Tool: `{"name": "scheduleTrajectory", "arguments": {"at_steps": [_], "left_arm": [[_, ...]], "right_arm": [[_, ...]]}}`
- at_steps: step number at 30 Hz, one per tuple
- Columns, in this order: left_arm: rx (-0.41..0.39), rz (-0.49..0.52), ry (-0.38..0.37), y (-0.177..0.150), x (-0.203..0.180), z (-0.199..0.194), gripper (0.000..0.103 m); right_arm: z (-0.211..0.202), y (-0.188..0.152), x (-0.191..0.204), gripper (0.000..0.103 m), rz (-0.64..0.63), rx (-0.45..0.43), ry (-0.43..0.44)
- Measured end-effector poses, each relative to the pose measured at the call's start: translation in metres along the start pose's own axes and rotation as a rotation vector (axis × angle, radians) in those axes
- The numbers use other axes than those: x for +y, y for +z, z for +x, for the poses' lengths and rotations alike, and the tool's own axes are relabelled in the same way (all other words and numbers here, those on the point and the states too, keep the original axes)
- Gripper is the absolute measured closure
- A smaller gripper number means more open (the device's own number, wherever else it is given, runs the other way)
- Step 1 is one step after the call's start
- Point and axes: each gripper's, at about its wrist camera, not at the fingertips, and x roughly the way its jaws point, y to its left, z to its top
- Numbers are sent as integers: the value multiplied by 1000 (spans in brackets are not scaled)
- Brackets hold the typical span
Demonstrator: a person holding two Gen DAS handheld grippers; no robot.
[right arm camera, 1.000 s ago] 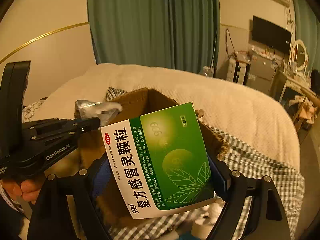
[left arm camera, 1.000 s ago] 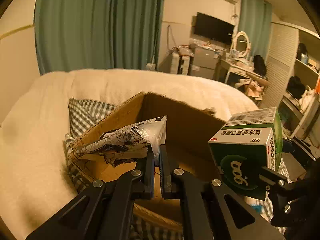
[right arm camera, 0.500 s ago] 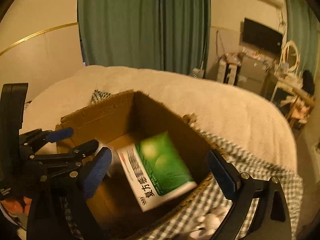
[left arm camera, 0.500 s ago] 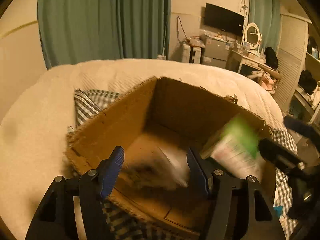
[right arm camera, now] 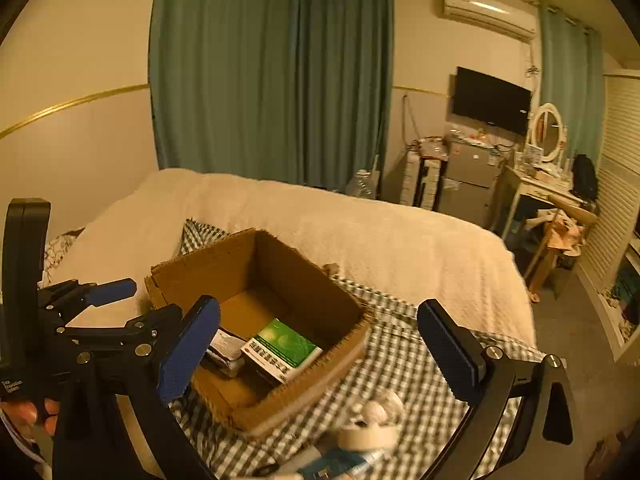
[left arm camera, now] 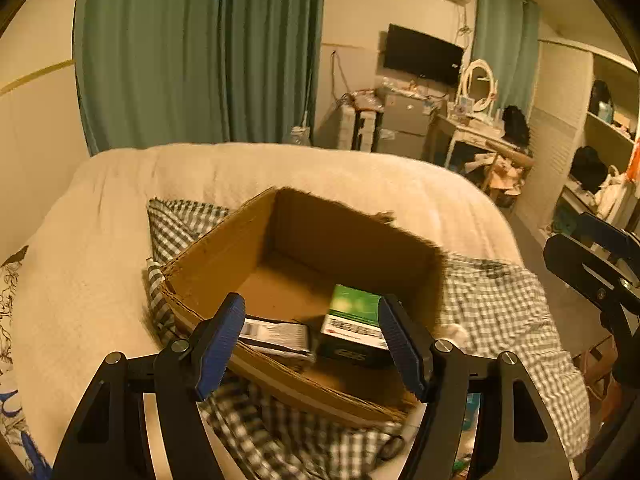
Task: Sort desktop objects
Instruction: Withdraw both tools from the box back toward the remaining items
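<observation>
Left wrist view: the left gripper [left arm camera: 312,340] has its jaws wide apart and holds nothing. Below it sits the cardboard box [left arm camera: 224,256] on a checked cloth [left arm camera: 496,304]. Inside, at 6 o'clock, the green box [left arm camera: 354,320] lies beside a crinkly packet [left arm camera: 276,334].

Right wrist view: the right gripper [right arm camera: 320,348] is spread wide and empty too. The green box [right arm camera: 282,350] lies flat in the cardboard box [right arm camera: 200,276]. At 6 o'clock, on the cloth, some small white things [right arm camera: 372,420] wait, too blurry to name. They look light and hard, maybe slippery. I would pinch one gently across its middle.
</observation>
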Motion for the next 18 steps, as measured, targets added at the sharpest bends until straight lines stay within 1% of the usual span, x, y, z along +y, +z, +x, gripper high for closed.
{"name": "scheduleTrajectory", "arguments": {"at_steps": [3, 7, 8, 9, 11, 13, 14, 16, 18], "left_arm": [[-1, -2, -17, -3, -15, -21, 30], [14, -14, -49, -16, -29, -42, 26], [15, -12, -51, -21, -34, -47, 21], [14, -10, -48, -28, -39, -50, 13], [0, -4, -41, -43, -50, -58, 0], [-41, -3, -30, -63, -61, -66, 0], [-48, -9, -26, -72, -66, -66, 0], [-35, -32, -35, -90, -73, -63, 0], [0, -45, -72, -108, -81, -55, 0]], "right_arm": [[-32, -2, -11, 4, 19, -24, -22], [-69, -13, -30, 4, 29, -24, -74], [-78, -19, -35, 4, 29, -22, -88], [-82, -23, -39, 4, 29, -20, -97], [-95, -38, -47, 3, 32, -8, -116], [-100, -52, -51, 0, 30, 3, -126], [-103, -60, -53, 0, 34, 10, -136], [-104, -77, -58, 0, 51, 30, -139], [-102, -96, -63, 0, 69, 53, -138]]}}
